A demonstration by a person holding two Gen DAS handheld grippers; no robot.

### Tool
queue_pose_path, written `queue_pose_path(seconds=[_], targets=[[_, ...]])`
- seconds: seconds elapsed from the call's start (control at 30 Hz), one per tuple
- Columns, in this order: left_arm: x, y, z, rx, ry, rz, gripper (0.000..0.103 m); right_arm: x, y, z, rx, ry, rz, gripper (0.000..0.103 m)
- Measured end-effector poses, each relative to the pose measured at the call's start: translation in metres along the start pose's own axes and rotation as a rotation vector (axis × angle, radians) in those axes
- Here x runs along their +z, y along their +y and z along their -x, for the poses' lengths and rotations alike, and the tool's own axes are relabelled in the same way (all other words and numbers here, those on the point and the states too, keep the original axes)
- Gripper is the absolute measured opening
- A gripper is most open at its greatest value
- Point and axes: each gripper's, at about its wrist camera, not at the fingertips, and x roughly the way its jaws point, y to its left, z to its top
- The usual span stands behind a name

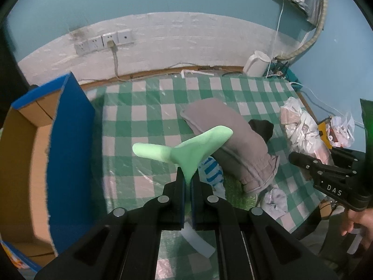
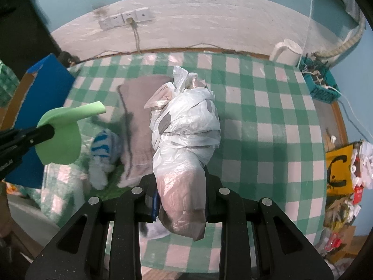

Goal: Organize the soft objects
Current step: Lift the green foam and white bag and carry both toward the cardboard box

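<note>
My left gripper (image 1: 188,177) is shut on a light green sock (image 1: 186,147), which sticks up and fans out above the checked tablecloth (image 1: 144,116). In the right wrist view the same green sock (image 2: 63,135) hangs at the left, pinched by the left gripper (image 2: 50,131). My right gripper (image 2: 180,200) is shut on a bundle wrapped in white plastic bags (image 2: 186,128), held above the table. A grey folded garment (image 1: 228,135) lies on the cloth, with a blue-and-white striped sock (image 1: 211,169) beside it and a black item (image 1: 262,127) behind it.
An open cardboard box with blue flaps (image 1: 65,144) stands at the left. A white kettle (image 1: 256,64) sits at the back right by the wall. Wall sockets (image 1: 105,42) with a cable are behind. A small white cloth (image 1: 276,200) lies near the front edge.
</note>
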Motion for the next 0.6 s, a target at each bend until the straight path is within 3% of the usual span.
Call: queue_pose_path(seconds=[0.6], targets=[[-0.003,0.038,0.06,0.067,-0.123,0.053,0.004,0.023,0.064,0.037,0.099,-0.058,0.1,0.026]])
